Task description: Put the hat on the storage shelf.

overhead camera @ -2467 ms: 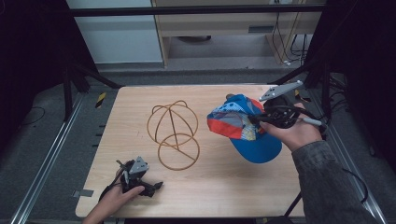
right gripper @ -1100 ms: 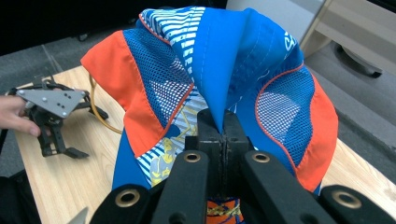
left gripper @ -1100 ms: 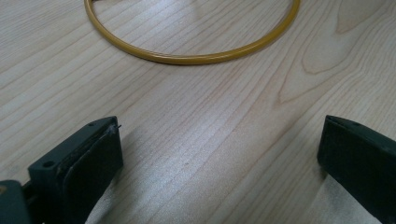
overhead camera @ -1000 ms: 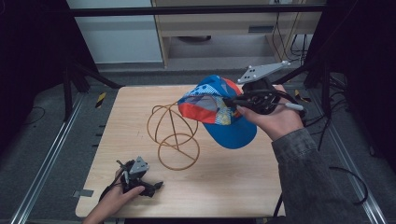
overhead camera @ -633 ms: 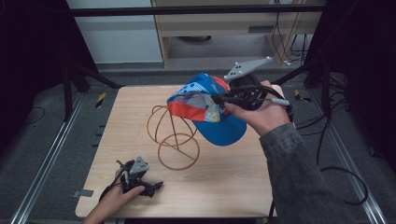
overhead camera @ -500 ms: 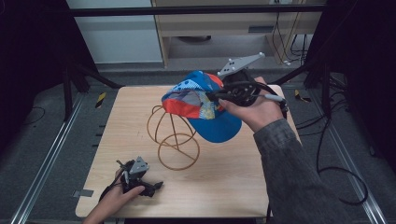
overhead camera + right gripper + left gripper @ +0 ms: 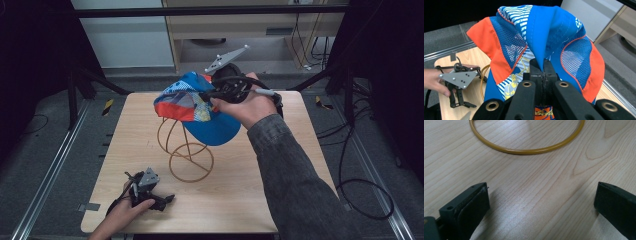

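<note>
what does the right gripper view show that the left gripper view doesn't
The right gripper view alone: the blue and orange cap, a fold of it pinched in the right tongs, and farther off the left tongs held by a hand.

The left gripper view alone: its own jaws standing wide apart with nothing between them.

Both share: the wooden table and part of the gold wire stand.

Almost no readable text

We find only one trace of lettering: white characters on the blue panel of the cap (image 7: 554, 32), near its upper right edge in the right gripper view, too folded and small for us to read. We see patterned print on the cap's striped panels, but no words, and no label or number on the table (image 7: 280, 200).
</note>
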Demonstrator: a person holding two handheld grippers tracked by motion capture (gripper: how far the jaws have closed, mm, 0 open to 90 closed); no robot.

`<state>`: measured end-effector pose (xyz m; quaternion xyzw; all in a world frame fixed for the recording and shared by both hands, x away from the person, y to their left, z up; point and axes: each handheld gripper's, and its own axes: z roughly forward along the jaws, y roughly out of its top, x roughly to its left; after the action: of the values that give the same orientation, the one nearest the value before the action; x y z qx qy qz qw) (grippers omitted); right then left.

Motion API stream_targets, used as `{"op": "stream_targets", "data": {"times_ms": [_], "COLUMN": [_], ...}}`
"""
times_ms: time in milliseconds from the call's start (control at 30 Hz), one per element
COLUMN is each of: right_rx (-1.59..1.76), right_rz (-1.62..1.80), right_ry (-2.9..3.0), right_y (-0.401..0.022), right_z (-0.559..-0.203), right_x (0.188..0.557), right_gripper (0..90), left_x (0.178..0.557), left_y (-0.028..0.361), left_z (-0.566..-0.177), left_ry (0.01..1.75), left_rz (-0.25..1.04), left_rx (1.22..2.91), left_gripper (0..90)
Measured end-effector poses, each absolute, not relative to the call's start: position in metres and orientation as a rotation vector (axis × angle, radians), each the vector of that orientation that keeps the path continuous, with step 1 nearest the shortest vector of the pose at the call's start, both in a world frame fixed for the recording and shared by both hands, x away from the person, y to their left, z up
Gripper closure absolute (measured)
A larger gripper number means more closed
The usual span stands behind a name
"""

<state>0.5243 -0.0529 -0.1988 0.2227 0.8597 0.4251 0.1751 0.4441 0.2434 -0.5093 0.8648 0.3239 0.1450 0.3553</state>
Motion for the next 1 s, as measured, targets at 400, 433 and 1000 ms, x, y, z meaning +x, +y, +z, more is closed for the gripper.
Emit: {"op": "stream_targets", "data": {"times_ms": [400,433,1000], "right_rx": [0.612,0.606,0.608], "right_rz": [1.175,1.174,1.078], "right_ry": [2.490,2.496,2.579], "right_y": [-0.030,-0.027,0.014], "right_z": [-0.206,-0.206,-0.220], "right_x": [0.535,0.536,0.555], "right_gripper": [89.7,89.8,89.6], "left_x": [0.444,0.444,0.443], "left_y": [0.243,0.243,0.243], "left_z": [-0.509,-0.509,-0.509], "left_ry": [0.841,0.841,0.838], "left_rz": [0.373,0.374,0.375], "left_rx": [2.230,2.231,2.233], "left_gripper": [0.0,0.0,0.0]}}
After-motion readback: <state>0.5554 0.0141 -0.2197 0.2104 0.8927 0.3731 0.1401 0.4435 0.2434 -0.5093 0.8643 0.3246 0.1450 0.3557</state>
